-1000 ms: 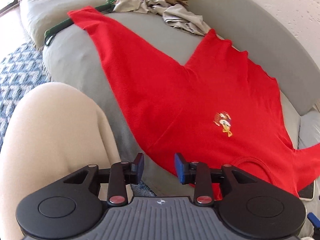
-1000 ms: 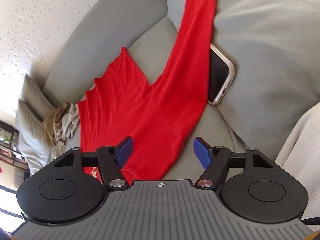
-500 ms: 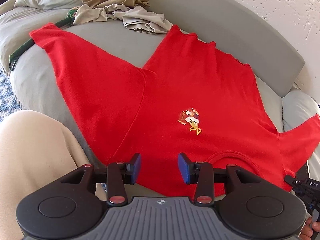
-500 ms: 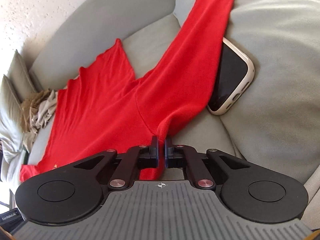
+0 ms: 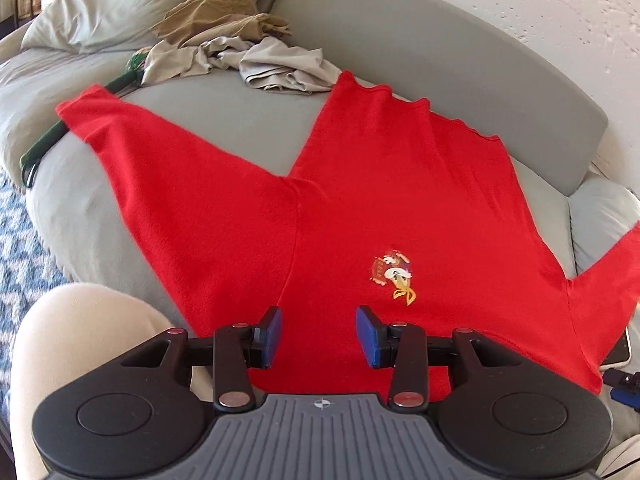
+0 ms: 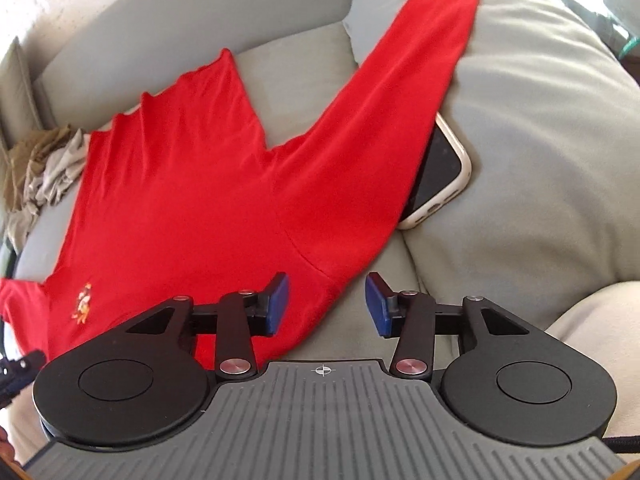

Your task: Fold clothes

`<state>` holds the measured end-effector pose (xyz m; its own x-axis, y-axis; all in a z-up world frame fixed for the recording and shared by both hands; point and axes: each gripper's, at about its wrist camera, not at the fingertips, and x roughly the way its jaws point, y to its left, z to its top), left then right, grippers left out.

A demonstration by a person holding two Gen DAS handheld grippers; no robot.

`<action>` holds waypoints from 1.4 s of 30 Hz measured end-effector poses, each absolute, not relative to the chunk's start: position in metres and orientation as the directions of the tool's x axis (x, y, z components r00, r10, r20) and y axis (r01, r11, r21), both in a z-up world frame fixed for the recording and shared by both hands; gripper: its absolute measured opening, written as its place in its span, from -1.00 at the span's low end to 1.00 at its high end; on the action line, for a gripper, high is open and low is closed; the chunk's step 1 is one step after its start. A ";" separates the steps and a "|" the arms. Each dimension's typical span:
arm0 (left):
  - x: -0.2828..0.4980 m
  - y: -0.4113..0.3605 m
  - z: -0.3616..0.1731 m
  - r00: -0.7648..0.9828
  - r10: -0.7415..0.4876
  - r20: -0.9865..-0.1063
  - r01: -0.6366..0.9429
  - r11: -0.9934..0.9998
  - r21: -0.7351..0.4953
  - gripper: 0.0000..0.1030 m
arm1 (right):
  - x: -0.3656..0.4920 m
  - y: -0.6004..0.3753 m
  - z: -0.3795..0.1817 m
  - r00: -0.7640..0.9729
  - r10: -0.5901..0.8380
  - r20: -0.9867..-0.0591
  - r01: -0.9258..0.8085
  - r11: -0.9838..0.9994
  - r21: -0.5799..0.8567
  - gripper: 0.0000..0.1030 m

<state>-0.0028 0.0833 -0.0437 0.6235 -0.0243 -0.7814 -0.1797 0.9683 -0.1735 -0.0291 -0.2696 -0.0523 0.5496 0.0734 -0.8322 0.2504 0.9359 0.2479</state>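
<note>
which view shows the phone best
The right wrist view. There the phone shows its dark screen and pale case, lying on the sofa cushion with one long edge tucked under the red shirt sleeve. The left wrist view catches only a sliver of it at the far right edge.

Red shirt (image 5: 400,200) on grey sofa (image 5: 400,52)

Small yellow-and-white cartoon badge (image 5: 394,274) on shirt; blue-and-white patterned rug (image 5: 20,256); cream-edged black phone (image 6: 440,176).

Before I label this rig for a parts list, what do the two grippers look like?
Both match: the left gripper and right gripper have blue pads on black linkage fingers, silver pivot screws, round black housings, and a ribbed grey base with a small crosshair mark.
</note>
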 end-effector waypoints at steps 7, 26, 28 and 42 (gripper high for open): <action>-0.007 0.070 -0.060 0.566 -0.066 -0.822 -0.071 0.989 -0.129 -0.28 | -0.010 -0.209 -0.042 0.564 0.207 -0.799 -0.028 0.972 0.232 -0.20; 0.006 0.089 0.014 0.608 -0.174 -0.775 0.081 0.984 -0.157 -0.19 | -0.017 -0.229 0.039 0.540 0.377 -0.752 -0.176 0.925 0.337 0.06; 0.021 0.098 0.036 0.666 -0.175 -0.725 0.069 0.982 -0.174 -0.10 | -0.006 -0.234 0.069 0.610 0.390 -0.690 -0.196 0.918 0.345 0.22; 0.233 0.181 -0.017 0.733 -0.156 -0.663 -0.015 0.969 -0.245 -0.15 | 0.189 -0.245 0.037 0.673 0.347 -0.654 -0.041 0.900 0.435 0.42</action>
<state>0.2326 0.1812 -0.0171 0.7325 -0.1559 -0.6626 -0.0153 0.9694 -0.2450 0.1890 -0.2453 0.0372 0.6729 0.3465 -0.6536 -0.0409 0.8996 0.4348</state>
